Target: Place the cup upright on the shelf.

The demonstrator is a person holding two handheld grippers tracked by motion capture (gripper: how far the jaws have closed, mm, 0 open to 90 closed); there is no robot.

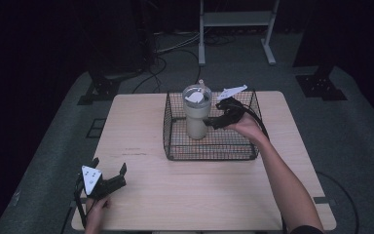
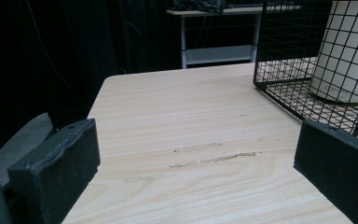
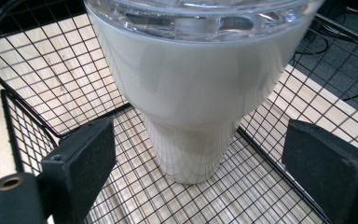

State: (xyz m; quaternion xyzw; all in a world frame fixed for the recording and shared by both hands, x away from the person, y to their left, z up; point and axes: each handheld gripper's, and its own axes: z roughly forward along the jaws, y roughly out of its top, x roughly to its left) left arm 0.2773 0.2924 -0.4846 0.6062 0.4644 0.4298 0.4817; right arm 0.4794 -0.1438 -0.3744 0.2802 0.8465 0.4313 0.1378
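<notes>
While the cream tumbler (image 1: 196, 117) stands upright inside the black wire basket (image 1: 175, 146) at the far middle of the wooden table (image 1: 141, 126), the right gripper (image 1: 213, 123) hovers just beside it, jaws spread wide and holding nothing; in the right gripper view the tumbler (image 3: 191, 107) (clear lid on top) sits between the two pads, seemingly untouched. The left gripper (image 1: 109, 173) rests at the table's near left corner, well apart from the basket, jaws likewise parted and empty.

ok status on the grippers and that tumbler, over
Right gripper open beside tumbler, not gripping. Tumbler upright in wire basket. Left gripper open, idle over table. Basket wall close by.
</notes>
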